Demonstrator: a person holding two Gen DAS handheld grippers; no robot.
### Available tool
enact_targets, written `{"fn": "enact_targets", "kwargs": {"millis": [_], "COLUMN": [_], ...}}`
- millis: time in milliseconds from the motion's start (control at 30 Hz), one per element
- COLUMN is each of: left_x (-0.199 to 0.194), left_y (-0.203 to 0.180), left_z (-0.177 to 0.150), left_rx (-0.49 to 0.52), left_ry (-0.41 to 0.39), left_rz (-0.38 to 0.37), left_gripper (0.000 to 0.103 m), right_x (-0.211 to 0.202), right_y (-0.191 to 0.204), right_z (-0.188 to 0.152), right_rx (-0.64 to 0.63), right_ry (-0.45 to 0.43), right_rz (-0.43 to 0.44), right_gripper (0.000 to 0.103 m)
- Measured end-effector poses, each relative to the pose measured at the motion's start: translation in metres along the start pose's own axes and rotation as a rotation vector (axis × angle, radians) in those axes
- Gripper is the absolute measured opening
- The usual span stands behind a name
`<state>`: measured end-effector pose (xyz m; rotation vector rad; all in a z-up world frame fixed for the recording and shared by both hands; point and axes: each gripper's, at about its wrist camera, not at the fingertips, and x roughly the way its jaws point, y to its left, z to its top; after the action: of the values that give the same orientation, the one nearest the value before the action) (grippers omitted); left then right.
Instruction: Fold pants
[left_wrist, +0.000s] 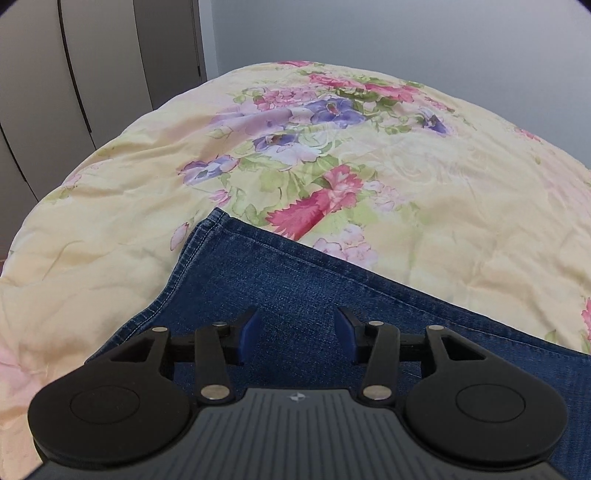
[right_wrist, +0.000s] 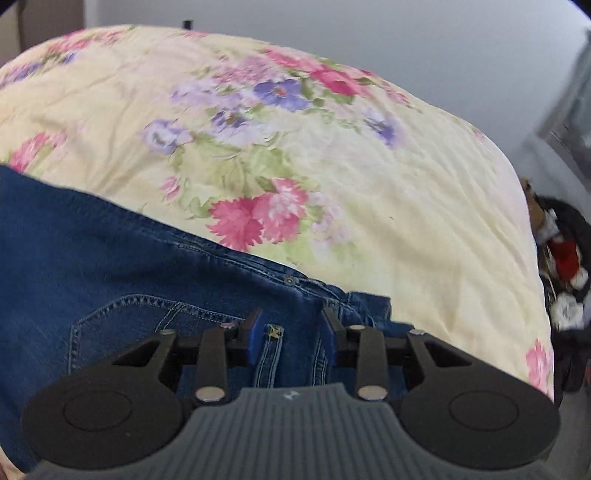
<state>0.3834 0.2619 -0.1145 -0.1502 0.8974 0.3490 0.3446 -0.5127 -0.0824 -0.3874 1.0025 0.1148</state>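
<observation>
My left gripper (left_wrist: 297, 334) tips steeply down over the leg end of the jeans (left_wrist: 295, 288), its two blue-padded fingers (left_wrist: 248, 338) standing apart with bare denim showing between them. Nothing is pinched there; the pads press on no cloth, so this gripper is released. The hem corner of the jeans lies just ahead of it and a little to the left in this view, flat on the floral quilt (left_wrist: 424, 192) that covers the bed. The long edge of the leg runs away to the right across the quilt.

My right gripper (right_wrist: 291, 338) also points sharply down, over the waist end of the jeans (right_wrist: 110, 258). Its fingers (right_wrist: 255, 339) are parted by a narrower gap than on the left, and a belt loop (right_wrist: 271, 350) with pale stitching lies in that gap. The pads sit to either side of the loop without closing on it, so this gripper is released too. A back pocket (right_wrist: 155, 321) with its curved seam lies left of the fingers, and the waistband corner reaches the quilt (right_wrist: 406, 221) just right of them.

The right view is slightly smeared. Beyond the right edge of the bed, a heap of dark, red and white things (right_wrist: 565, 266) sits lower down. Grey cupboard doors (left_wrist: 92, 74) stand past the left side of the bed.
</observation>
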Motion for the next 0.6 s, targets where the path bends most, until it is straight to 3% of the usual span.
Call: {"fn": "enact_targets", "kwargs": {"millis": [200, 367, 433, 600], "left_x": [0.022, 0.022, 0.023, 0.022], "left_y": [0.009, 0.011, 0.011, 0.010], "left_z": [-0.011, -0.013, -0.014, -0.015], "left_rx": [-0.034, -0.035, -0.039, -0.044], "left_ry": [0.015, 0.005, 0.001, -0.008], "left_rz": [0.008, -0.001, -0.002, 0.001], "left_gripper": [0.055, 0.056, 0.056, 0.056], "right_x": [0.048, 0.063, 0.063, 0.051], "right_y": [0.019, 0.032, 0.038, 0.052], "right_z": [0.020, 0.021, 0.021, 0.020], "right_rx": [-0.227, -0.323, -0.348, -0.400], "right_ry": [0.059, 0.082, 0.088, 0.074], "right_rz": [0.054, 0.046, 0.023, -0.064], "right_gripper": [0.030, 0.028, 0.010, 0.004]}}
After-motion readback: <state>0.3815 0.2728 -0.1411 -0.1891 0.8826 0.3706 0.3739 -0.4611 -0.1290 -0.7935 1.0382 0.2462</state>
